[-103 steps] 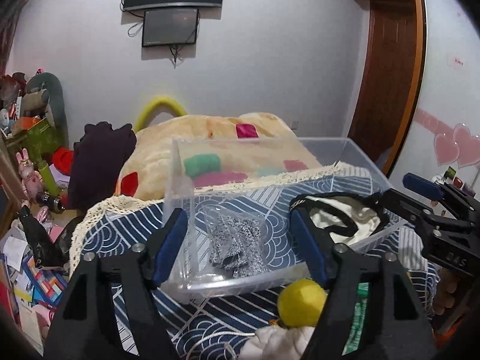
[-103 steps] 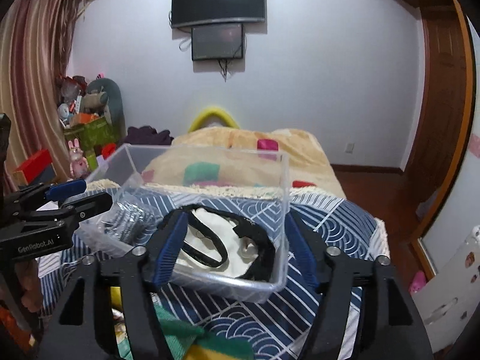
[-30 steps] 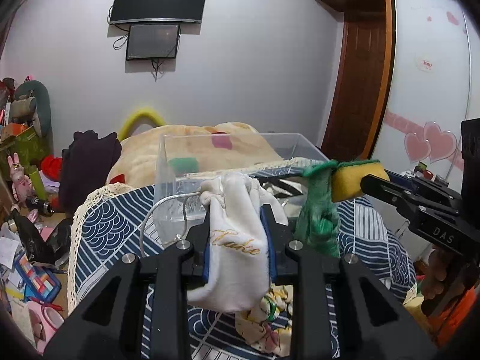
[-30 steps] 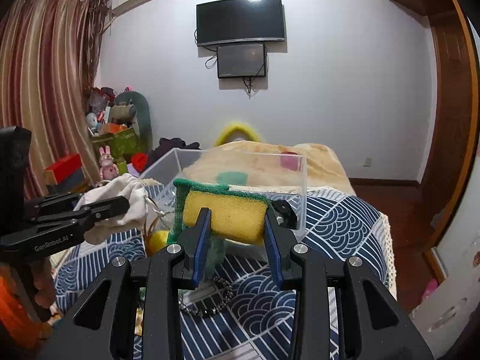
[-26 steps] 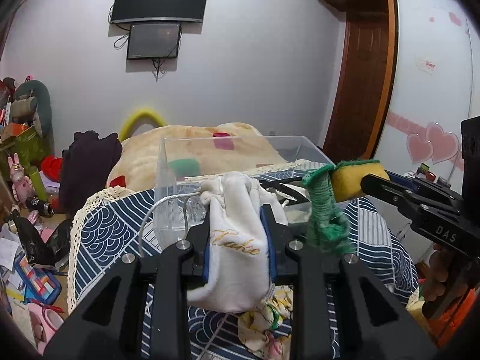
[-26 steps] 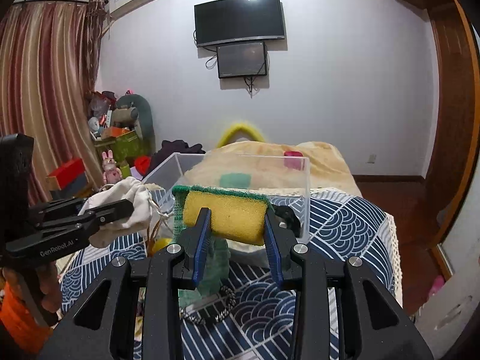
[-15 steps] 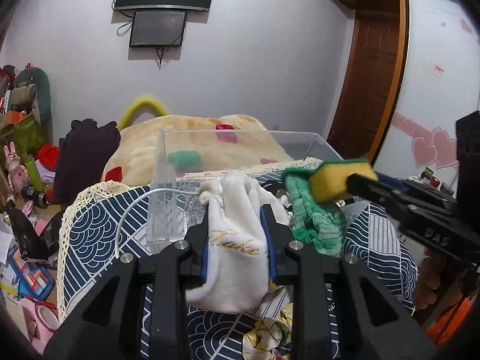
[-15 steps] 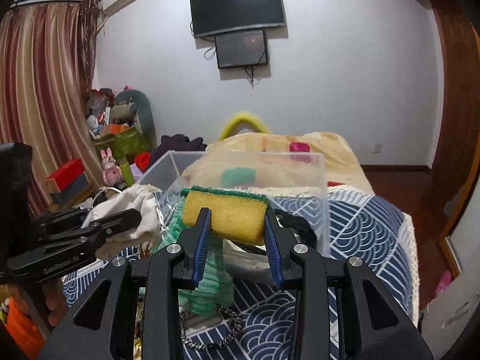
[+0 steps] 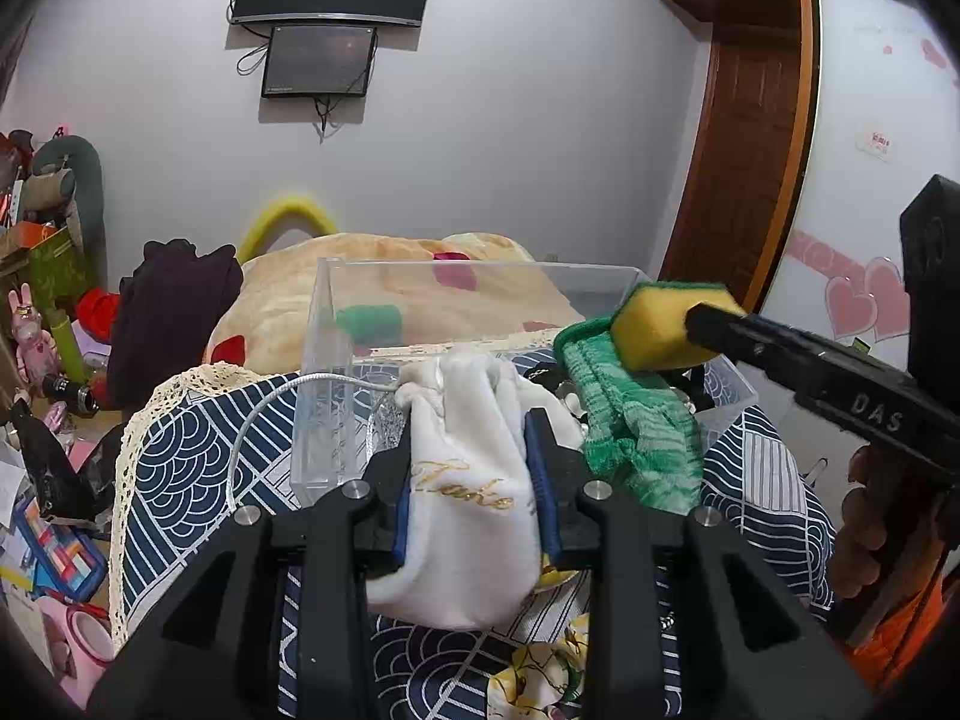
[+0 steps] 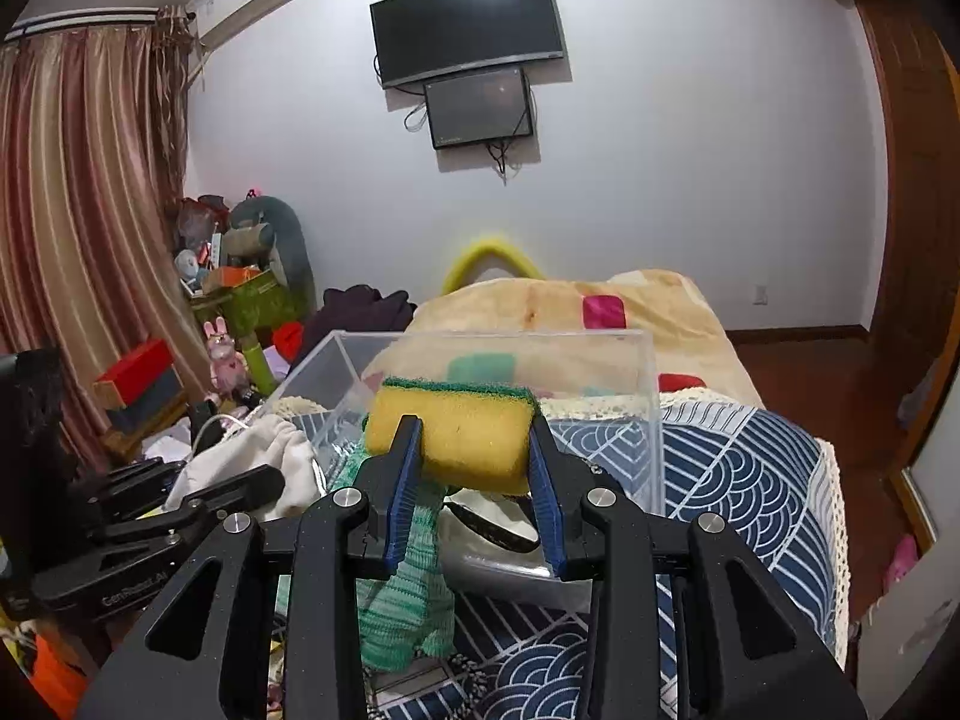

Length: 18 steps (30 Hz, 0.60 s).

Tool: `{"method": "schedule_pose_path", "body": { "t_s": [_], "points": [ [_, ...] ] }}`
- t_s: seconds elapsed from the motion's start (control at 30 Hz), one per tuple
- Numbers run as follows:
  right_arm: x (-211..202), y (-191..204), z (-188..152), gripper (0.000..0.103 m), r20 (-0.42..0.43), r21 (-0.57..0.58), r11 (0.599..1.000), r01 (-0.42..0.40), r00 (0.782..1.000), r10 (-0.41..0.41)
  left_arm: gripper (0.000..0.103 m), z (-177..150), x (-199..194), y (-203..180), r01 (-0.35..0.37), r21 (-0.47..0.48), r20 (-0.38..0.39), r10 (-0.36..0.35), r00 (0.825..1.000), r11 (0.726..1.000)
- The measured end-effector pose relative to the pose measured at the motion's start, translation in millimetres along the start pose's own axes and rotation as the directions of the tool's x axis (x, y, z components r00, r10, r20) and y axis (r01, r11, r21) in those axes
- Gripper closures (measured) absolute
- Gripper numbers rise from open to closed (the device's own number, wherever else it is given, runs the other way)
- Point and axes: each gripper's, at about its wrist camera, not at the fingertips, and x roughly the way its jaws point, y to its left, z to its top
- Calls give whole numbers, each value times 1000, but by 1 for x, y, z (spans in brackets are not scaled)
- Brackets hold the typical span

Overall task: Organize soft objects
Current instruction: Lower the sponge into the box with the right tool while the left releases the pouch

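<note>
Velvety white pouch (image 9: 468, 504) pinched, spongy yellow block (image 10: 451, 439), knitted green cloth (image 9: 636, 420)

Since 3.4 s ago: left gripper (image 9: 474, 480) went from open to clamping white pouch (image 9: 468, 516); right gripper (image 10: 474, 480) now clamps sponge (image 10: 456, 438), carried toward bin (image 10: 600, 360) at 12 o'clock.

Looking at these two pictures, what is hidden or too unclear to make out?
- Left wrist view: the lower part of the gold word on the white pouch is squeezed between the left gripper fingers; unreadable.
- Right wrist view: what lies in the clear box sits mostly behind the sponge and right gripper.
- Both views: the green cloth's attachment to the sponge is hidden.
</note>
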Motion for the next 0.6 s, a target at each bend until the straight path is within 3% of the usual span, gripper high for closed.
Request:
{"method": "schedule_pose_path", "body": {
  "t_s": [0.23, 0.33, 0.43, 0.5, 0.6],
  "points": [
    [13, -2, -12, 72, -71, 39, 997, -68, 995, 71, 72, 5, -5, 2, 53, -38, 2, -53, 999, 998],
    [13, -1, -12, 72, -75, 38, 996, -74, 994, 77, 72, 7, -3, -2, 40, -22, 1, -40, 999, 999],
    [14, -3, -11, 72, -72, 36, 997, -62, 995, 64, 59, 10, 4, -5, 29, -18, -8, -29, 1000, 999],
    [17, -5, -11, 71, -79, 34, 999, -42, 996, 44, 44, 12, 10, -4, 3, -15, -14, -3, 1000, 1000],
    [23, -10, -12, 69, -97, 31, 1000, 1, 995, 2, 36, 13, 15, 1, -21, -23, -18, 21, 1000, 1000]
  ]
}}
